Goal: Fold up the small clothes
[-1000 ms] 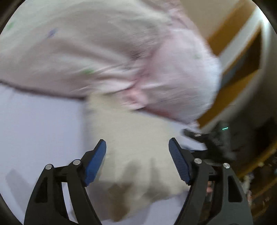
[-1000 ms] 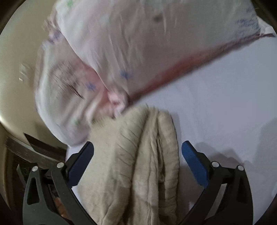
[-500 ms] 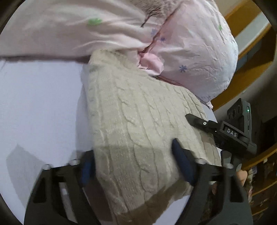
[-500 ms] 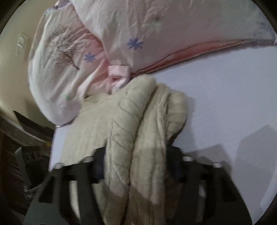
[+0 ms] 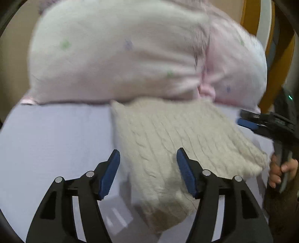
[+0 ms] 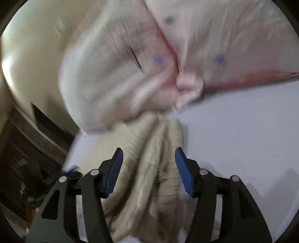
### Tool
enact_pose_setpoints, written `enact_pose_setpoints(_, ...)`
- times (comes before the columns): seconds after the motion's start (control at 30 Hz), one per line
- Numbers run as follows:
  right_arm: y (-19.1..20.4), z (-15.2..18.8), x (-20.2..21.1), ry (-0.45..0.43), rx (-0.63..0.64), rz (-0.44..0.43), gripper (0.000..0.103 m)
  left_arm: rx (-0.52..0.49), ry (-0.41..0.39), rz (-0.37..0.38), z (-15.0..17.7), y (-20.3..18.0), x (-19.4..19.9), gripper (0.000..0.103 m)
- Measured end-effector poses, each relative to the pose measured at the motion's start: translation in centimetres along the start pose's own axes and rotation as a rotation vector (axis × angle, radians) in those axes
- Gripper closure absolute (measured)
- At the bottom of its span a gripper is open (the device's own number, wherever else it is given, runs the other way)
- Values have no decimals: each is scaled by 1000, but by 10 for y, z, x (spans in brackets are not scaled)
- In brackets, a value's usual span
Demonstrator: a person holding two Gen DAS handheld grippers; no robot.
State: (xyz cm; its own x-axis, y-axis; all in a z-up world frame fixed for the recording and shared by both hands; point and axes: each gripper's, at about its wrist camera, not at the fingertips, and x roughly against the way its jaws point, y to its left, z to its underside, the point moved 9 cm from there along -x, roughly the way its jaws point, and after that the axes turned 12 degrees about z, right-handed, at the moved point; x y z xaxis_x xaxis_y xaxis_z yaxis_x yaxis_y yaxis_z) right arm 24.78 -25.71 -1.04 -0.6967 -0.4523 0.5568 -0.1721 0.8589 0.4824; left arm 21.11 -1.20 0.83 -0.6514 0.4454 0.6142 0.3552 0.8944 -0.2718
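Note:
A folded beige cable-knit sweater [image 5: 173, 142] lies on the white bed sheet [image 5: 56, 142], its far edge against the pink pillows. My left gripper [image 5: 147, 170] is open and empty above the sweater's near edge. My right gripper [image 6: 148, 169] is open and empty over the sweater's stacked folded edges [image 6: 157, 160]. The right gripper also shows at the right of the left wrist view [image 5: 269, 123], beside the sweater. Both views are blurred by motion.
Two pink flowered pillows [image 5: 130, 56] lie along the back of the bed; they also show in the right wrist view [image 6: 149, 61]. A wooden headboard [image 5: 250, 16] is at the far right. The bed's edge and dark furniture [image 6: 28, 168] are left of the right gripper.
Half a second ago both grippers were low and close on the sweater. Now both have pulled back and up, jaws open and empty. The sweater stays folded on the sheet.

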Motion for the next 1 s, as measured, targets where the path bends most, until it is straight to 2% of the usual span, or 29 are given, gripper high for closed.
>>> enact_pose_setpoints(0.07, 18, 9, -1, 28, 63, -12, 45, -14, -63, 26, -7, -7, 13, 35)
enact_pose_setpoints(0.13, 33, 28, -30, 132, 139, 62, 48, -47, -79, 74, -10, -28, 13, 31)
enact_pose_setpoints(0.17, 33, 35, -42, 167, 161, 99, 70, -60, -70, 83, -11, -36, 7, 31)
enact_pose_setpoints(0.2, 31, 44, -56, 195, 172, 145, 86, -74, -54, 92, -10, -44, 1, 31)
enact_pose_setpoints(0.23, 28, 44, -55, 177, 153, 138, 91, -77, -46, 95, -10, -49, -6, 31)
enact_pose_setpoints(0.3, 15, 32, -33, 112, 43, 81, 94, -73, -25, 126, -8, -60, -16, 31)
enact_pose_setpoints(0.37, -7, 29, -12, 63, -32, 91, 94, -81, -7, 144, 1, -64, -21, 31)
enact_pose_setpoints(0.47, -28, 46, -17, 106, -85, 137, 94, -126, 6, 179, 8, -76, -25, 31)
enact_pose_setpoints(0.53, -26, 47, -29, 113, -50, 160, 93, -161, 11, 155, 12, -82, -28, 30)
enact_pose_setpoints(0.6, -18, 42, -20, 97, -21, 186, 89, -202, 36, 102, 19, -82, -36, 30)
enact_pose_setpoints(0.63, -12, 39, -12, 68, -9, 196, 87, -208, 34, 96, 20, -83, -35, 30)
enact_pose_setpoints(0.67, -6, 36, 3, 14, 12, 210, 80, -204, 28, 105, 21, -83, -30, 30)
enact_pose_setpoints(0.7, -1, 38, 13, -13, 24, 194, 78, -187, 13, 134, 22, -85, -20, 30)
enact_pose_setpoints(0.77, 18, 45, 27, -28, 58, 122, 72, -172, -21, 145, 23, -82, -1, 29)
enact_pose_setpoints(0.8, 23, 50, 31, -37, 80, 133, 69, -167, -46, 129, 24, -77, 10, 26)
enact_pose_setpoints(0.83, 27, 53, 32, -41, 101, 138, 59, -160, -59, 112, 25, -73, 17, 20)
enact_pose_setpoints(0.87, 31, 61, 24, -7, 121, 124, 51, -149, -68, 85, 27, -66, 24, 18)
enact_pose_setpoints(0.9, 30, 68, 10, 46, 134, 146, 51, -137, -63, 60, 30, -61, 27, 16)
enact_pose_setpoints(0.93, 22, 77, -8, 121, 146, 206, 53, -124, -51, 38, 35, -56, 28, 14)
enact_pose_setpoints(1.0, 16, 77, -8, 110, 131, 214, 58, -101, -18, 8, 42, -48, 25, 12)
